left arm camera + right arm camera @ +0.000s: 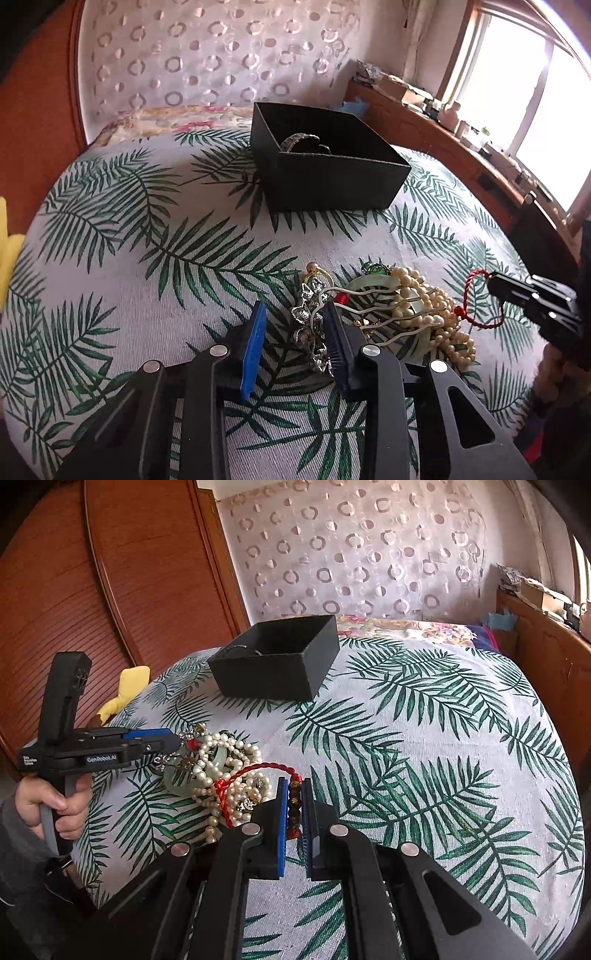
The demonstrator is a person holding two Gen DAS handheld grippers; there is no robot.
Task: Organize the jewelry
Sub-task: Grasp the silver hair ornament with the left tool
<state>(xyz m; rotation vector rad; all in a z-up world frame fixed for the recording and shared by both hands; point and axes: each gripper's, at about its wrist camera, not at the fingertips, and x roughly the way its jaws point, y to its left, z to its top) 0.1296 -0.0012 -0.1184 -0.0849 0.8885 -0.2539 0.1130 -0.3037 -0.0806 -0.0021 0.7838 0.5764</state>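
Observation:
A jewelry pile lies on the palm-leaf cloth: a pearl necklace (424, 310), a pale green bangle (218, 760), a wavy hair comb (384, 314) and a silver chain piece (306, 314). My left gripper (295, 314) is open, its jaws on either side of the silver chain piece; it also shows in the right wrist view (173, 740). My right gripper (293, 786) is shut on a red cord bracelet (258, 770) with dark beads, at the pile's near edge; it also shows in the left wrist view (493, 286). A black open box (325, 170) stands farther back and holds a silver bracelet (295, 142).
A wooden wardrobe (110, 590) stands on the left and a wooden ledge (443, 140) with clutter runs along the window. A yellow cloth (125, 690) lies at the bed's left edge. A curtain with ring patterns (369, 554) hangs behind the bed.

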